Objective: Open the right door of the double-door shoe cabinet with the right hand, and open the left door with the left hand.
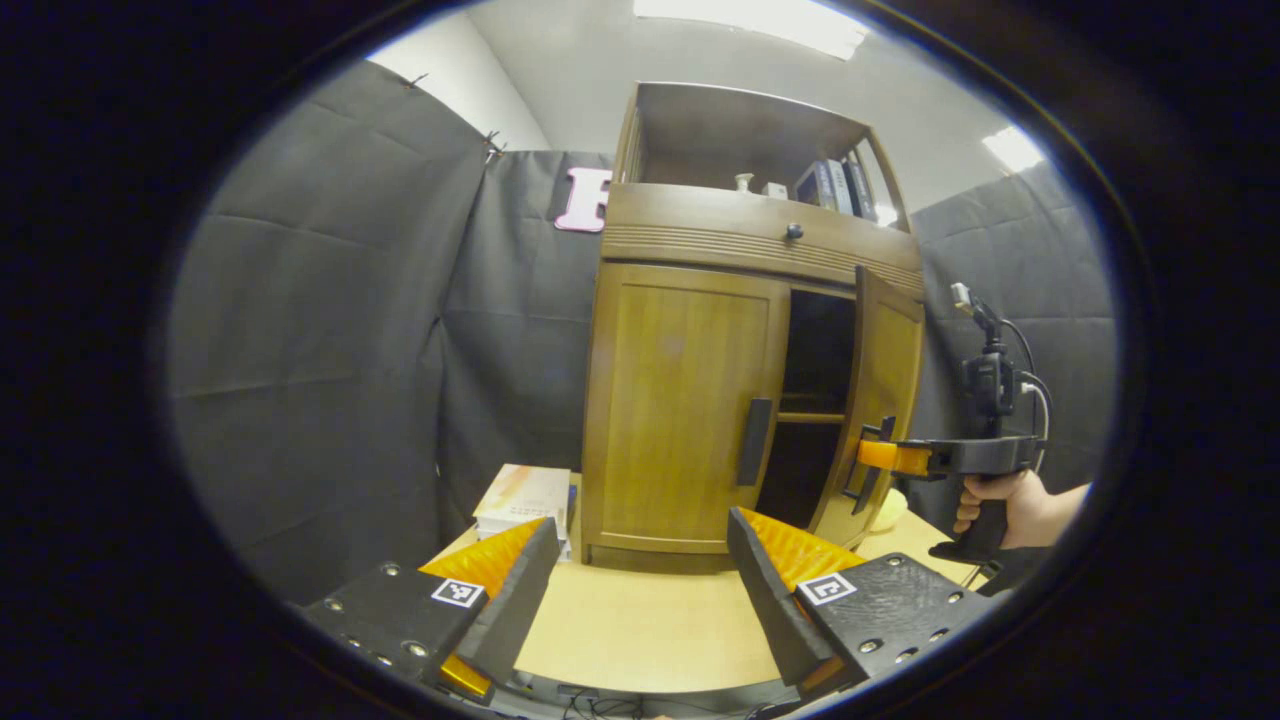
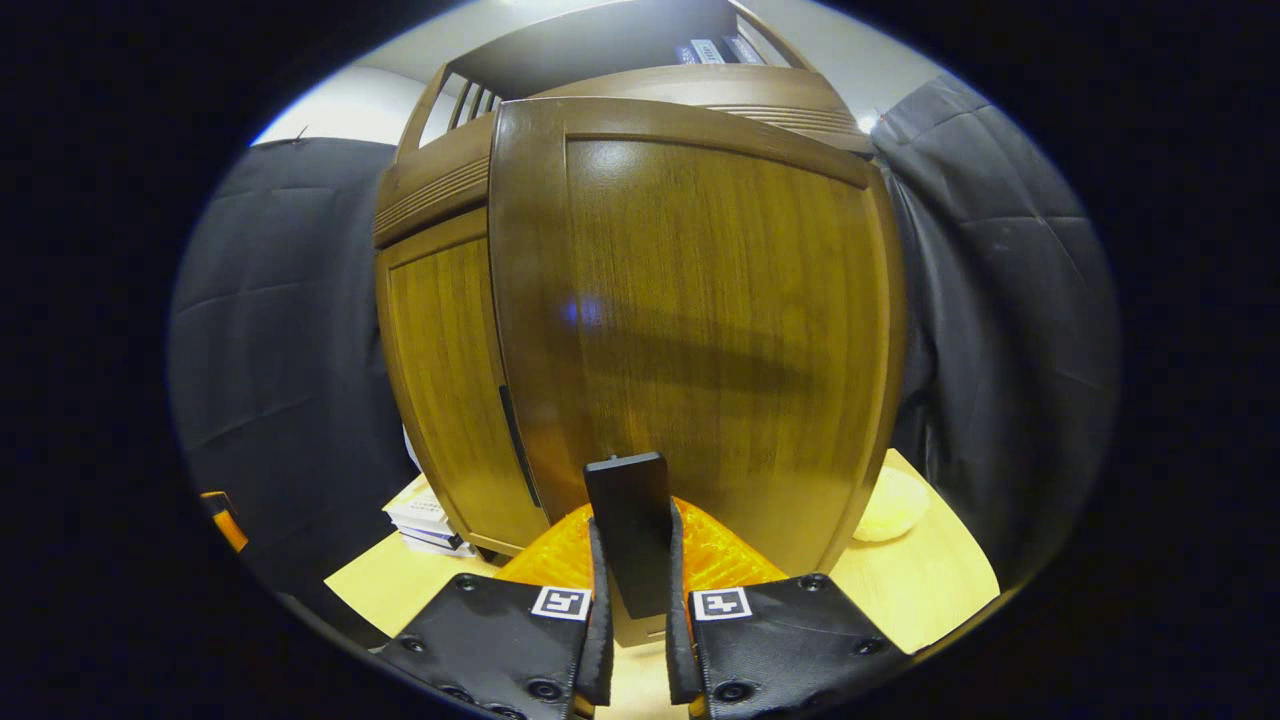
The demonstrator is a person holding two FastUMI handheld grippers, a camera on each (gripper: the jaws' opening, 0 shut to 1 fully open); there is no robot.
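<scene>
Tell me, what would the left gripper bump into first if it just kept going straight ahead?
Probably the closed left door of the shoe cabinet, near its dark handle. The left gripper is open; depth is hard to judge.

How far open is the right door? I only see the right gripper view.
Observer: Partly. In the left gripper view the right door stands swung out, with the right gripper clamped on the right handle.
Operator: Anything inside?
Observer: A shelf crosses the dark opening.
Operator: Where is the left gripper?
Observer: The left gripper hangs over the table, jaws open, short of the left handle on the closed left door.
</scene>
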